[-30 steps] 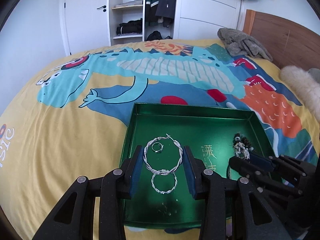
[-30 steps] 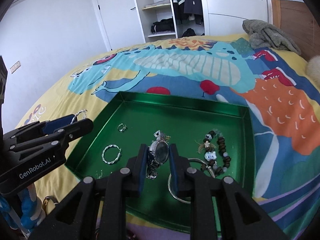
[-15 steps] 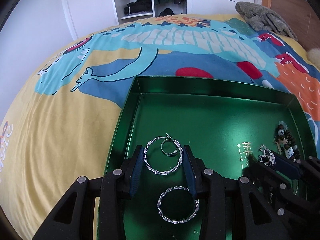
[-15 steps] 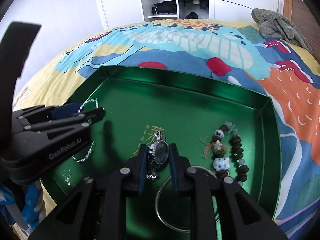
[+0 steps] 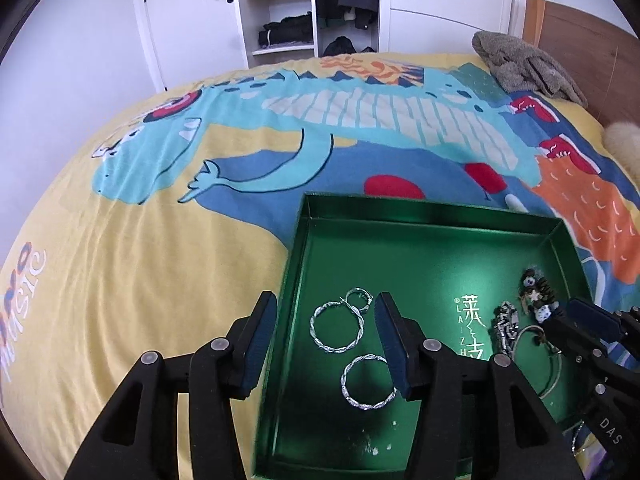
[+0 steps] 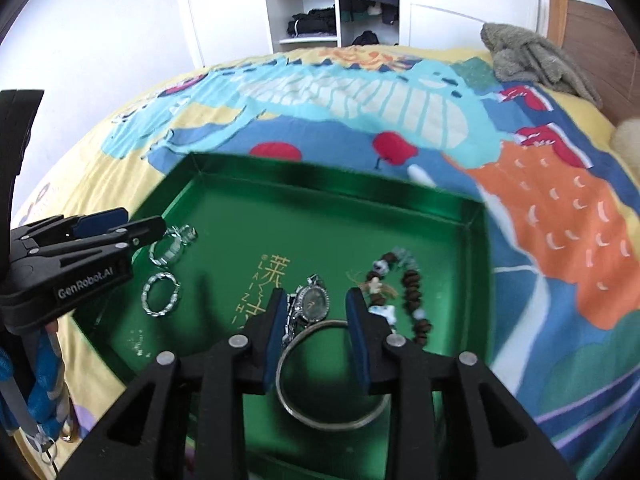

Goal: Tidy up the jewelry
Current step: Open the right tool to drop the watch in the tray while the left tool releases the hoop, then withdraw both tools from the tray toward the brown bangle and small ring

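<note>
Jewelry, lying in green tray (image 5: 420, 216) on bed (image 5: 160, 264): two twisted hoop earrings (image 5: 337, 327), small ring (image 5: 359, 298), wristwatch (image 6: 314, 301), beaded bracelet (image 6: 412, 280), bangle (image 6: 332, 376). Left gripper (image 5: 325, 332) spread, empty, above the hoops. Right gripper (image 6: 317, 324) spread, empty, above wristwatch and bangle.

Both claws hang with fingers spread and nothing between them: the left claw (image 5: 325, 334) and the right claw (image 6: 316, 330), side by side.
</note>
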{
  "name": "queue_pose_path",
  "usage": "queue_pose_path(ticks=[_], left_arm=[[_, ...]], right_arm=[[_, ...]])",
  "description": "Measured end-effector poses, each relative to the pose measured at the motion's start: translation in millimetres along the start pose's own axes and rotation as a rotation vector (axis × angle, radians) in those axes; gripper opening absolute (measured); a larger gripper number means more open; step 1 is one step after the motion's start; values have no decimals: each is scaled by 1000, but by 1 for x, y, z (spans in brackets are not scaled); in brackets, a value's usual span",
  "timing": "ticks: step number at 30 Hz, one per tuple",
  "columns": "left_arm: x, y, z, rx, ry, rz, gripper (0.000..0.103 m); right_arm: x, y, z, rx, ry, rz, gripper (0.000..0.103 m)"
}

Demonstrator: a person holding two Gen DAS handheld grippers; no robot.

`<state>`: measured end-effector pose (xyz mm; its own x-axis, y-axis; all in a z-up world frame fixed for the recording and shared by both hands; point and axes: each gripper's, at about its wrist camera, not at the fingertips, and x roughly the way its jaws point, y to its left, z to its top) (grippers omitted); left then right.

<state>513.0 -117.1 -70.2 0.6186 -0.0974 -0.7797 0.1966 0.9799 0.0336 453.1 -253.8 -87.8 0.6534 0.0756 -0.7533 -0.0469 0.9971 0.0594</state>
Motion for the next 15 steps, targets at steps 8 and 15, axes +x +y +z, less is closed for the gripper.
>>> queue_pose_path(ticks=[8,15], left_arm=[[-129,31,1,-15,-148,-6,54],[-237,68,-16,-23,-244,28,57]], right_arm=[[-136,3,-1,-4,-159,-9,30],[-254,7,-24,23,-280,-37,31]])
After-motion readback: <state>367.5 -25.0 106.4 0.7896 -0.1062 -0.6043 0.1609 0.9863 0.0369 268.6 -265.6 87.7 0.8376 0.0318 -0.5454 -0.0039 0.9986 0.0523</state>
